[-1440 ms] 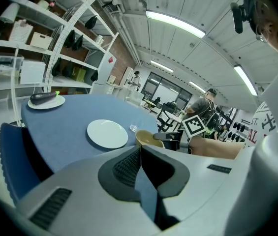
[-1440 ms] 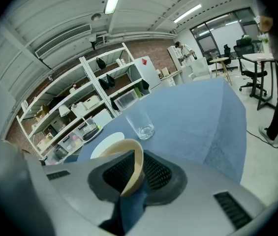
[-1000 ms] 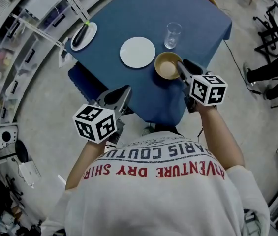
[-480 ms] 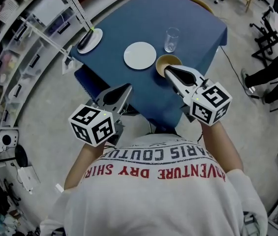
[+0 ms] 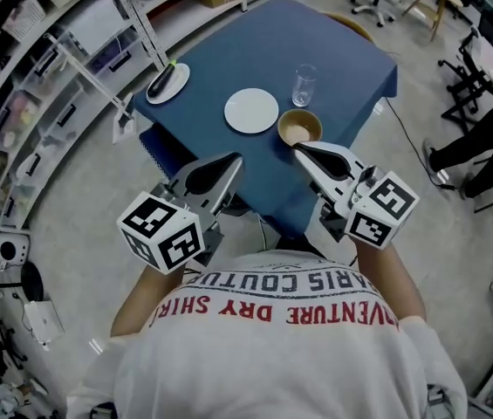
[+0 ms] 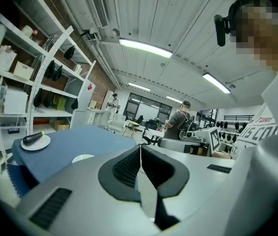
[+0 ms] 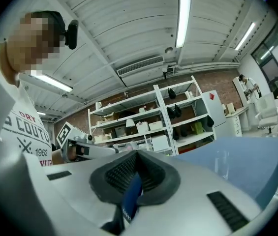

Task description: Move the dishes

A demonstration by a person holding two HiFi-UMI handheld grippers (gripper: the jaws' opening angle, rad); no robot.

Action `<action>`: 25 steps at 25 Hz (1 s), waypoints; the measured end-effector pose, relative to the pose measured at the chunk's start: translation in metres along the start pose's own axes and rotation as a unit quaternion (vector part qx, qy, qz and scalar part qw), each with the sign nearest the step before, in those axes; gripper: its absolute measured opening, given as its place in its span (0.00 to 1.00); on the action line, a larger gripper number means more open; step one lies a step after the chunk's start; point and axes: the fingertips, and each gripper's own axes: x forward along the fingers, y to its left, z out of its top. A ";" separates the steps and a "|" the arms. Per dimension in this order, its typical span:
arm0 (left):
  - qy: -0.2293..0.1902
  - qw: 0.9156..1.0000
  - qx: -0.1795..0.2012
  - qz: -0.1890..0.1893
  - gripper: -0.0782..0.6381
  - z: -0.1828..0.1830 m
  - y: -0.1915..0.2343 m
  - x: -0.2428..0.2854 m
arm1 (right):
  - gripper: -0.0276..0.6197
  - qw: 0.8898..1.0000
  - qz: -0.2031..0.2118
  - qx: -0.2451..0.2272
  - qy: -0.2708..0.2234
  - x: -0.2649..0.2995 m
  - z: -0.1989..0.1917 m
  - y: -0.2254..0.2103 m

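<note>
Head view: my left gripper (image 5: 233, 160) and right gripper (image 5: 298, 149), jaws pressed together on nothing; bowl (image 5: 299, 128) just beyond the right at twelve o'clock, plate (image 5: 251, 110) at eleven; I'd open wide before meeting the bowl's rim.

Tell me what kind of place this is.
Probably a lab or workshop space, not a home: open metal shelving loaded with boxes, long ceiling strip lights, and a single blue-clothed table set up on a bare floor.
</note>
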 end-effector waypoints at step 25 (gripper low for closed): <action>0.013 1.000 0.015 0.010 0.15 -0.022 0.005 -0.014 | 0.08 1.000 0.007 0.029 0.005 0.013 -0.032 0.014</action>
